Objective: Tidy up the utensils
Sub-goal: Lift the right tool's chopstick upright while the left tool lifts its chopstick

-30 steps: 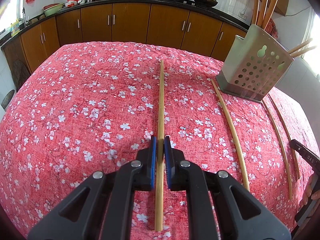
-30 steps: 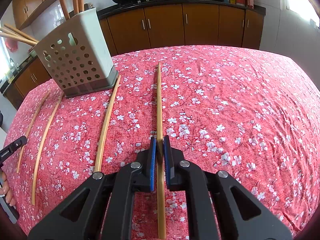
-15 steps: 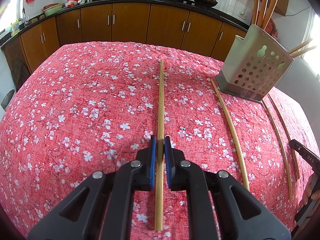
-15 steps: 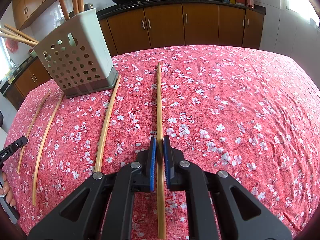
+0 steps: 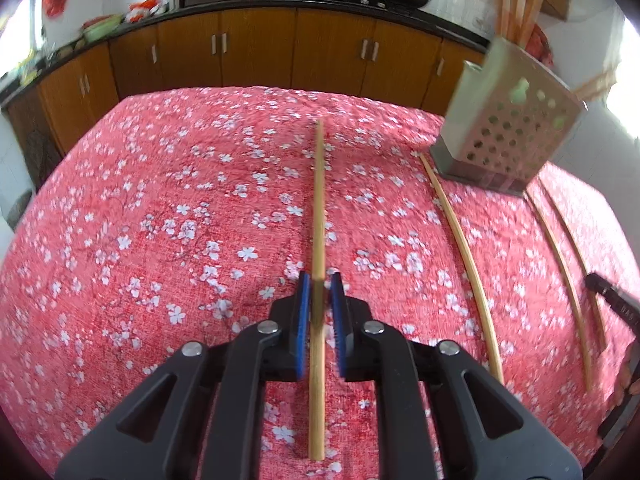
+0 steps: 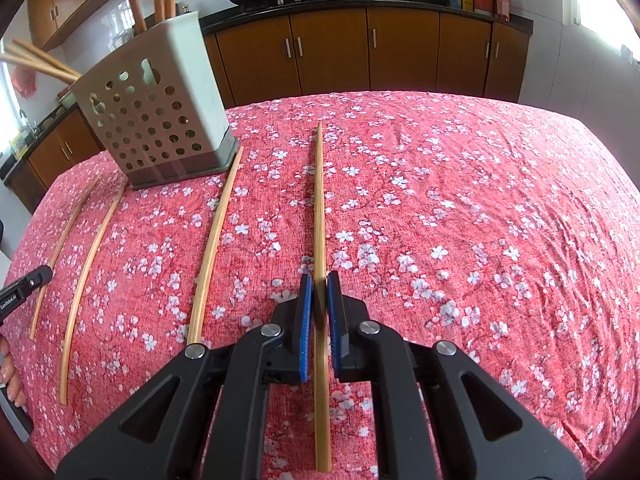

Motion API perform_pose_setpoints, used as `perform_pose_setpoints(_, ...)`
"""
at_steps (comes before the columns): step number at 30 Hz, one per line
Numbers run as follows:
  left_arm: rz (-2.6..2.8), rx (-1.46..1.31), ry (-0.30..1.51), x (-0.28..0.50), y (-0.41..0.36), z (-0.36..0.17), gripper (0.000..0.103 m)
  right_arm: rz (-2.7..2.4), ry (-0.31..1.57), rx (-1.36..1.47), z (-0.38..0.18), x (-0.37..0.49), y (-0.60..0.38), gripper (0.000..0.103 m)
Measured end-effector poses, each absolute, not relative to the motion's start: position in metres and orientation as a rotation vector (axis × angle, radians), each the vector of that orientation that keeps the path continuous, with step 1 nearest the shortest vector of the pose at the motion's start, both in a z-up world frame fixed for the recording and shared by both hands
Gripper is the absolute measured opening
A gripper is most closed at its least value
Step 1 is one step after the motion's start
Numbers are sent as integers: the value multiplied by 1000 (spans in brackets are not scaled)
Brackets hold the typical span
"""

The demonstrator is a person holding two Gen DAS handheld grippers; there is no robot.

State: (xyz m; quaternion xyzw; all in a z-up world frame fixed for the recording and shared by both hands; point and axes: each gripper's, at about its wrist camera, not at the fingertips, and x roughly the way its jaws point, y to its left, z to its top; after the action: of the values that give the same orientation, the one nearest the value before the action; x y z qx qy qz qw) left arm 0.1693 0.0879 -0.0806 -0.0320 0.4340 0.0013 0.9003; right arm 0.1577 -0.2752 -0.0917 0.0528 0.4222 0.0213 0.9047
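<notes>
My left gripper (image 5: 320, 280) is shut on a long bamboo chopstick (image 5: 319, 200) that points away over the red floral tablecloth (image 5: 160, 220). My right gripper (image 6: 319, 280) is shut on another bamboo chopstick (image 6: 319, 200). A perforated grey utensil holder (image 5: 508, 140) with several chopsticks standing in it sits at the far right in the left wrist view, and it also shows at the far left in the right wrist view (image 6: 156, 120). Three loose chopsticks lie flat near it: one (image 6: 214, 240) beside the holder's base, two more (image 6: 90, 256) further out.
Brown kitchen cabinets (image 6: 400, 52) and a dark counter with woks run behind the table. The other gripper's tip shows at the right edge of the left wrist view (image 5: 612, 300) and at the left edge of the right wrist view (image 6: 24, 286).
The left wrist view is now blurred, and the table and holder sit lower and closer in it: the left gripper has lifted its chopstick. The right gripper has risen slightly with its chopstick.
</notes>
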Motion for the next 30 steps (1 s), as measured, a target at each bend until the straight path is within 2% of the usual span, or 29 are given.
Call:
perform_pose_setpoints(5,1,-50,899,163,83,-80,20,57,873,133,-91,153,-279,9)
perform_pose_setpoints(7,-1,-62,898,163,83,-80,17,61,872,143,-91,152,-281,8)
perform_pose_setpoints(9,12,-62,899,163,84,-79,9,60,871,142,-90,153,-279,8)
perform_pose_setpoints(14,6,-58,897,160,88,-74,8,55,861,143,-87,150,-281,8)
perform_pose_setpoints(30,-32,-106,622,136,96,17,8,39,613,199,-18,126,-304,8)
